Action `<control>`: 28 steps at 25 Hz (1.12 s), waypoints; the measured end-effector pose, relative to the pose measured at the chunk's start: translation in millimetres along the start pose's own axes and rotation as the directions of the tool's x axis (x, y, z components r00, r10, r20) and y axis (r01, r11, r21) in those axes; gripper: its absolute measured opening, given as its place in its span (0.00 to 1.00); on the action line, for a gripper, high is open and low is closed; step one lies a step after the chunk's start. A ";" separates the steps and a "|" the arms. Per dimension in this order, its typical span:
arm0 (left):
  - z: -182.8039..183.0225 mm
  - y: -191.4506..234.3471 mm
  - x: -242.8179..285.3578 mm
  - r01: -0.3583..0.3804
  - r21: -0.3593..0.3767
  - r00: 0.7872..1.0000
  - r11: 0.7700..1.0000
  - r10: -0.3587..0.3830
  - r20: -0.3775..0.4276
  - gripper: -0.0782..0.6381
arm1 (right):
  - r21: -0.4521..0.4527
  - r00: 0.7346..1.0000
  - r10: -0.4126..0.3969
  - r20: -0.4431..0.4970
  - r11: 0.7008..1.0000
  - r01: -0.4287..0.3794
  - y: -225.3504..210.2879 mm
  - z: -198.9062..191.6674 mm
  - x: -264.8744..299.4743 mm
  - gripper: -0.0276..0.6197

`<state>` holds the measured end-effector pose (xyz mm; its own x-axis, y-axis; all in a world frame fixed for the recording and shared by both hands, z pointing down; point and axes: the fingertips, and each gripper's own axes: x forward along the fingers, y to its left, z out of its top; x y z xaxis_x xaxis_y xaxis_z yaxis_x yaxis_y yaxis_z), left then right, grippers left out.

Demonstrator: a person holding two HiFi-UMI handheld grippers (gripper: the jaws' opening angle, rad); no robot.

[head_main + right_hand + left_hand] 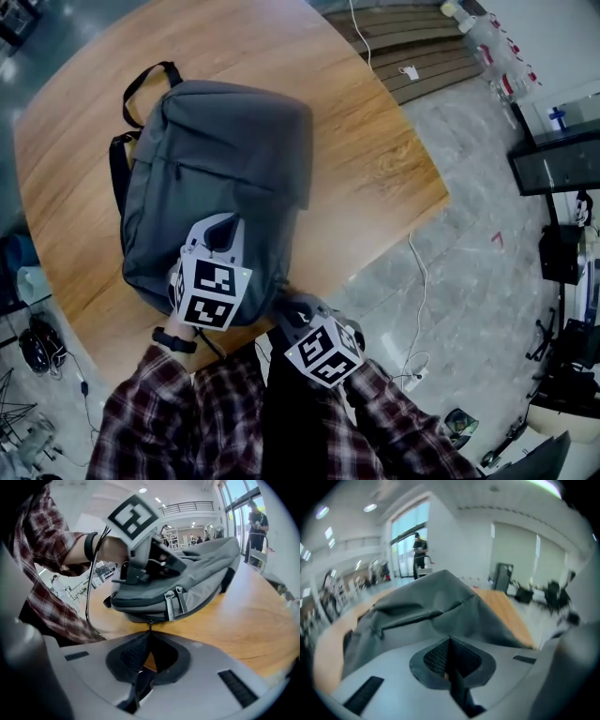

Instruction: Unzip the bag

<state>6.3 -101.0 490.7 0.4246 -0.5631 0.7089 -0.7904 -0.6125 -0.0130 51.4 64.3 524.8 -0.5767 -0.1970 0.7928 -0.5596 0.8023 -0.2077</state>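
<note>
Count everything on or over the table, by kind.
Grey fabric backpack: 1
Grey hand-held grippers with marker cubes: 2 (left hand-held gripper, right hand-held gripper)
Round wooden table: 1
Total: 4

An open office or lab hall: glass doors (410, 538), ceiling lights (370, 508), a mezzanine railing (187, 506).

Both sleeves (155, 412) are plaid flannel in dark red, black and white. A black band (174, 340) circles the left wrist, and a thin black cable (91, 588) runs beside it. The left gripper (221, 230) and right gripper (289, 307) are pale grey plastic. Each carries a white cube (214, 286) with black square markers. The pads (436, 657) are dark and mesh-textured.
</note>
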 end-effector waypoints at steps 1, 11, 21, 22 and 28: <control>-5.7 6.9 -1.7 -0.015 0.137 0.999 0.990 0.020 -0.035 0.12 | -0.004 1.000 -0.014 -0.001 1.000 0.014 -8.9 -1.1 -4.2 0.06; -51.8 24.0 -23.1 -0.074 -0.030 0.985 0.997 0.069 -0.156 0.12 | -0.078 0.990 -0.140 -0.006 0.987 0.139 -78.9 11.0 -12.5 0.06; -83.1 6.6 -48.5 -0.139 -0.259 0.967 0.956 0.075 -0.242 0.12 | -0.178 0.986 -0.165 0.008 0.970 0.164 -145.7 65.4 18.1 0.06; -84.0 4.2 -48.5 -0.132 -0.275 0.967 0.952 0.063 -0.246 0.12 | -0.185 0.987 -0.159 0.006 0.970 0.158 -149.6 68.6 21.2 0.06; -64.0 -2.8 -49.4 0.017 -0.174 0.973 0.985 -0.056 -0.223 0.12 | -0.186 0.993 -0.120 0.014 0.975 0.121 -150.9 78.7 27.4 0.06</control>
<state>-40.7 -35.9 500.8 0.3588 -0.3900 0.8480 -0.8479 -0.5160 0.1214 73.2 -106.5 532.8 -0.5133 -0.2997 0.8042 -0.5049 0.8632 -0.0005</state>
